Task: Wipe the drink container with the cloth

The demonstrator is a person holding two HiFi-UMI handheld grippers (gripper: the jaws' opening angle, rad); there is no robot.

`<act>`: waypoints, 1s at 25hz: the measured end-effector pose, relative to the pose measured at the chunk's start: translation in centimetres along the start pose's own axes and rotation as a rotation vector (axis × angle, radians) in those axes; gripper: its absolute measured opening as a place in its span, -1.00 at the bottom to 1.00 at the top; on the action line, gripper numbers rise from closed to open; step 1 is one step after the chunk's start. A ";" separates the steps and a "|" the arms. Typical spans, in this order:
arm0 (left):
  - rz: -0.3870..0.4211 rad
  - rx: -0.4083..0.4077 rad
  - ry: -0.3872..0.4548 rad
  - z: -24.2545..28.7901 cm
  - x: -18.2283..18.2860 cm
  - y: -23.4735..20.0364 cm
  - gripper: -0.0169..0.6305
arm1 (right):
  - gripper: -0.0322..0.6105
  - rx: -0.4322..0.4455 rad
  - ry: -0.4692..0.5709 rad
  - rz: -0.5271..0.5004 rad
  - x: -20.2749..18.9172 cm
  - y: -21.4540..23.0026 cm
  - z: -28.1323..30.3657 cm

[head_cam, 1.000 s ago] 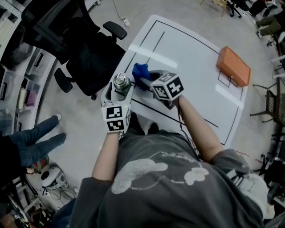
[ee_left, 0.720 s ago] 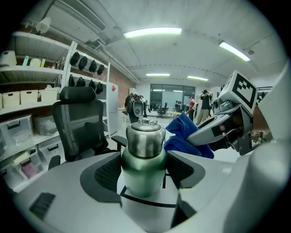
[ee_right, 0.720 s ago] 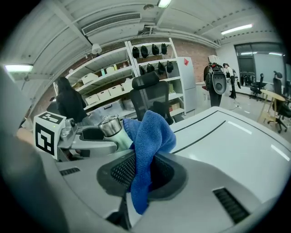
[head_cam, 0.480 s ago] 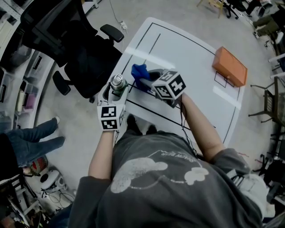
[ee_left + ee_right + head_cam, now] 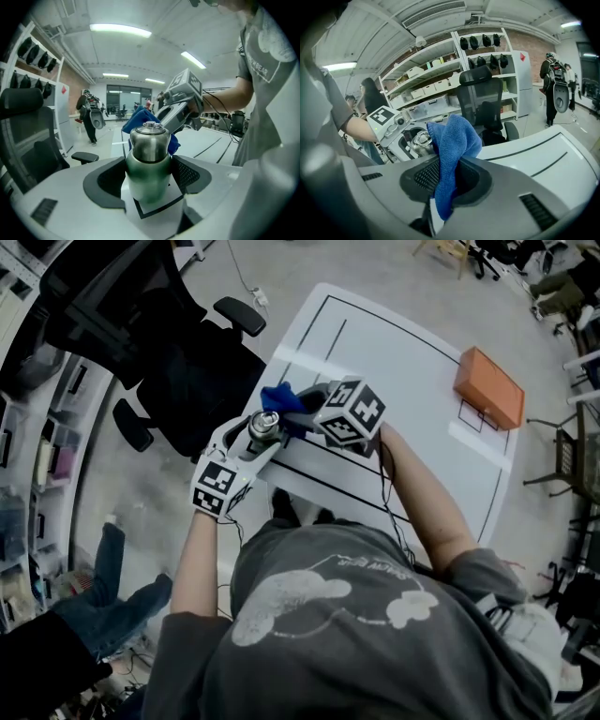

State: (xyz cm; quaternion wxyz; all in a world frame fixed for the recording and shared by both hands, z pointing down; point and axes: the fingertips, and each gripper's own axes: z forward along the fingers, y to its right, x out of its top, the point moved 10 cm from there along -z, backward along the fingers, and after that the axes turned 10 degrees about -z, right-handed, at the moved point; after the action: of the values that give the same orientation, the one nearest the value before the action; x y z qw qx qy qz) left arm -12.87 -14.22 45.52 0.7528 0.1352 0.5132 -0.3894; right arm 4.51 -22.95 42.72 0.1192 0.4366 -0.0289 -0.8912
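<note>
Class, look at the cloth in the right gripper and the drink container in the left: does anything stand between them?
Nothing visible does. The cloth, clamped in the right gripper, hangs right beside the drink container, which the left gripper grips. Whether they touch cannot be told.

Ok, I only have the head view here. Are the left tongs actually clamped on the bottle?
Observer: Yes. In the left gripper view the left tongs have a pad against each side of the bottle, on its green lower body.
Operator: And the cloth, is it secure?
Observer: The right gripper view shows the cloth pinched between the right tongs, bunched above them with a tail hanging below.
Operator: Is it touching the bottle?
Observer: In the left gripper view it sits close behind the bottle's steel top. I can't confirm contact.
</note>
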 end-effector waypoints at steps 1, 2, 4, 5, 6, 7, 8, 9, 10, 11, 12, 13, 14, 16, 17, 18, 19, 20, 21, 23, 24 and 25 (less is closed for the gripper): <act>0.020 -0.037 -0.016 0.1 0.2 -0.4 0.00 | -0.72 0.017 -0.003 -0.006 0.2 0.1 0.4; 0.039 -0.072 -0.030 0.2 0.3 -0.8 0.00 | -0.72 0.029 -0.010 -0.011 0.3 0.2 0.7; 0.077 -0.135 -0.050 0.3 0.5 -1.6 0.00 | -0.72 0.048 -0.032 -0.023 0.5 0.5 1.4; 0.093 -0.164 -0.055 0.3 0.6 -1.9 0.00 | -0.72 0.058 -0.045 -0.029 0.6 0.7 1.6; 0.106 -0.191 -0.056 0.3 0.6 -2.2 0.00 | -0.72 0.067 -0.060 -0.033 0.6 0.9 1.8; 0.116 -0.216 -0.055 0.3 0.7 -2.5 0.00 | -0.72 0.074 -0.076 -0.036 0.7 1.2 2.1; 0.124 -0.239 -0.054 0.3 0.7 -2.8 0.00 | -0.72 0.077 -0.092 -0.039 0.7 1.4 2.3; 0.132 -0.259 -0.055 0.3 0.7 -3.0 0.00 | -0.73 0.079 -0.107 -0.040 0.6 1.6 2.6; 0.140 -0.278 -0.057 0.4 0.8 -3.2 0.00 | -0.73 0.083 -0.118 -0.034 0.5 1.8 2.8; 0.147 -0.295 -0.061 0.4 0.9 -3.3 0.00 | -0.73 0.089 -0.125 -0.023 0.3 2.0 3.0; 0.154 -0.311 -0.063 0.5 0.9 -3.4 0.00 | -0.73 0.093 -0.126 -0.009 0.1 2.3 3.2; 0.159 -0.325 -0.065 0.6 1.0 -3.5 0.00 | -0.73 0.096 -0.125 0.007 -0.2 2.6 3.4; 0.163 -0.337 -0.066 0.6 1.0 -3.6 0.00 | -0.73 0.099 -0.127 0.021 -0.5 2.8 3.8; 0.169 -0.355 -0.068 0.7 1.0 -3.8 0.00 | -0.73 0.100 -0.155 0.031 -1.0 3.2 4.5; 0.171 -0.361 -0.068 0.7 1.0 -3.8 0.00 | -0.73 0.096 -0.179 0.021 -1.2 3.3 4.9; 0.172 -0.365 -0.069 0.8 1.1 -3.9 0.00 | -0.73 0.092 -0.204 0.008 -1.3 3.4 5.2; 0.172 -0.368 -0.070 0.8 1.1 -3.9 0.00 | -0.74 0.090 -0.226 -0.003 -1.5 3.4 5.6; 0.172 -0.370 -0.070 0.8 1.1 -3.9 0.00 | -0.74 0.088 -0.240 -0.007 -1.7 3.5 5.9; 0.172 -0.370 -0.069 0.8 1.1 -3.9 0.00 | -0.73 0.087 -0.246 -0.005 -1.9 3.5 6.0; 0.170 -0.368 -0.066 0.8 1.1 -3.9 0.00 | -0.74 0.085 -0.246 0.010 -2.1 3.6 6.2; 0.170 -0.365 -0.065 0.7 1.0 -3.9 0.00 | -0.74 0.084 -0.242 0.019 -2.2 3.6 6.3; 0.170 -0.361 -0.064 0.7 1.0 -3.9 0.00 | -0.73 0.081 -0.237 0.029 -2.2 3.6 6.3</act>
State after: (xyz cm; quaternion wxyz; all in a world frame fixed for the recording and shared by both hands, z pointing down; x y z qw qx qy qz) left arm -15.09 -17.69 45.69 0.8111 0.0285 0.5370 -0.2302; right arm 1.54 -26.26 48.85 0.1100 0.3322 -0.0852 -0.9329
